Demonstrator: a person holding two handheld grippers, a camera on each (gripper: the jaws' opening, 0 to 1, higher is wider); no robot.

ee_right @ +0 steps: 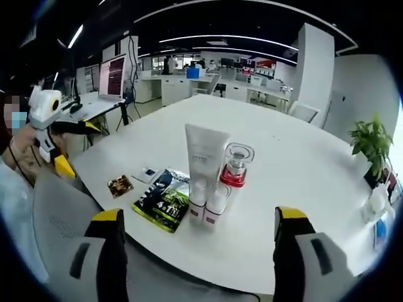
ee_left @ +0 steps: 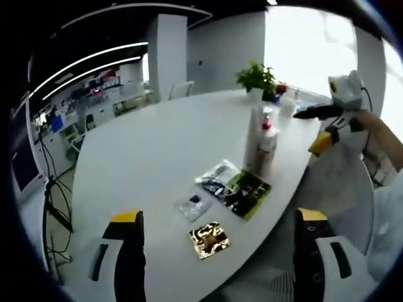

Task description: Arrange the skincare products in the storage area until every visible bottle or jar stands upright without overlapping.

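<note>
Four upright skincare containers clustered ahead between the right gripper (ee_right: 198,242) fingers on smooth white bench (ee_right: 302,163): one tall white plastic tube (ee_right: 204,154), two small white bottles (ee_right: 208,202), one clear red-based jar (ee_right: 237,165). Three flat glossy sachets (ee_left: 230,189) beside. Left gripper (ee_left: 220,248) and right fingers spread wide, holding nothing.

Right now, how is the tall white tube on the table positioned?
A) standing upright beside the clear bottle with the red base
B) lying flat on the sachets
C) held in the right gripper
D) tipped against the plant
A: the tall white tube stands upright beside the clear bottle with the red base; both grippers are open and empty.
</note>
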